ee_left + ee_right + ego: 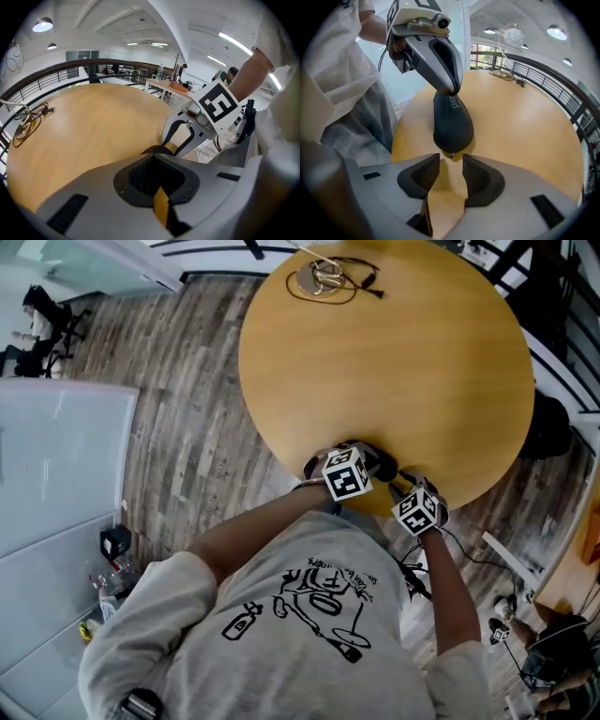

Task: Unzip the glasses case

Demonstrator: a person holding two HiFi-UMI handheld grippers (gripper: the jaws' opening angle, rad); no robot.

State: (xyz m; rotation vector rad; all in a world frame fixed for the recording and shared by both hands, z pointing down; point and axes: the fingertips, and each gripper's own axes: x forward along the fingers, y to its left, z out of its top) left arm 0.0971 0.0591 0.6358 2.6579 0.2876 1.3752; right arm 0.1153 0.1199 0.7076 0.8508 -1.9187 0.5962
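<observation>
Glasses case (452, 123) on table (525, 126) (zip pull (451, 155) facing the right gripper (451, 172), jaws parted); left gripper (452, 90) clenched.

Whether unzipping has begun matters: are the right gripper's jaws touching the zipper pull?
Apart. Right gripper view: the right gripper is open, with table showing either side of the zipper pull.

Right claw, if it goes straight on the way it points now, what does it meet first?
Most likely the zipper pull at the near end of the glasses case, just ahead of the open right claw; depth is unclear.
</observation>
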